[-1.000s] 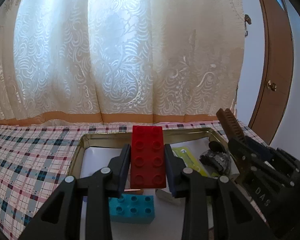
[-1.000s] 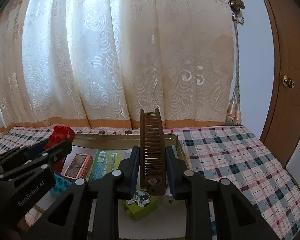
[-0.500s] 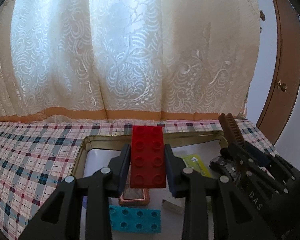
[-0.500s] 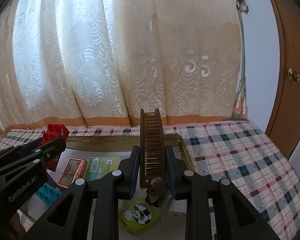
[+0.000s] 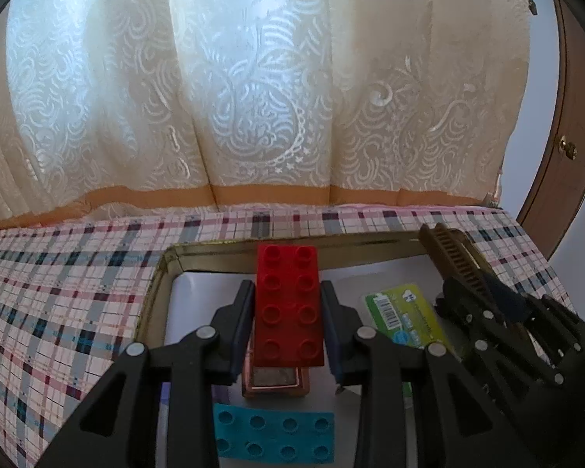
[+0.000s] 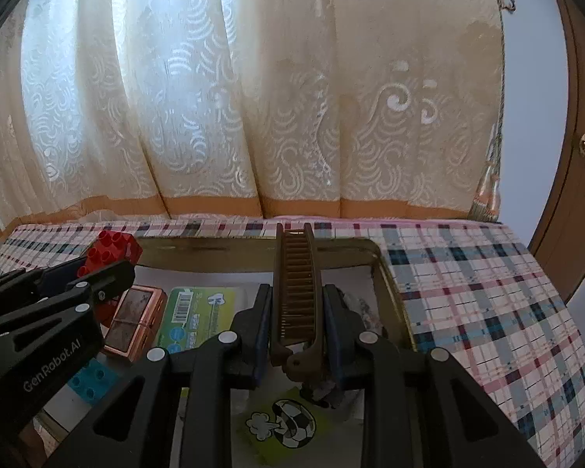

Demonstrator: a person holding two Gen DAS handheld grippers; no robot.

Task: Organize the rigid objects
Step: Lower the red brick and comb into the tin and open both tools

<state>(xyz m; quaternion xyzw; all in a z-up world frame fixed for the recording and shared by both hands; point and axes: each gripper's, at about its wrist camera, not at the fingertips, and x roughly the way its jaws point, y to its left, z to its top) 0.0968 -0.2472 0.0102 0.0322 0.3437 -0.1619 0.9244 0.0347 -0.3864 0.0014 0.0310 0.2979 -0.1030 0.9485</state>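
My left gripper (image 5: 288,296) is shut on a red toy brick (image 5: 288,308) and holds it above a gold metal tray (image 5: 214,247). My right gripper (image 6: 297,304) is shut on a brown comb (image 6: 297,296), held upright over the tray's right part (image 6: 386,273). The comb also shows at the right of the left wrist view (image 5: 456,261). The red brick also shows at the left of the right wrist view (image 6: 111,249). The left gripper's body fills the lower left of the right wrist view.
In the tray lie a blue brick (image 5: 273,436), a copper case (image 6: 134,321), a green card (image 5: 403,318), a yellow-green football card (image 6: 280,425) and a dark object (image 6: 323,388). A plaid cloth (image 6: 487,296) covers the table. A curtain (image 5: 253,97) hangs behind; a door (image 6: 581,195) stands at right.
Both grippers have drawn back and risen slightly over the tray, still holding the red brick and the comb. More of the blue brick and copper case shows below.
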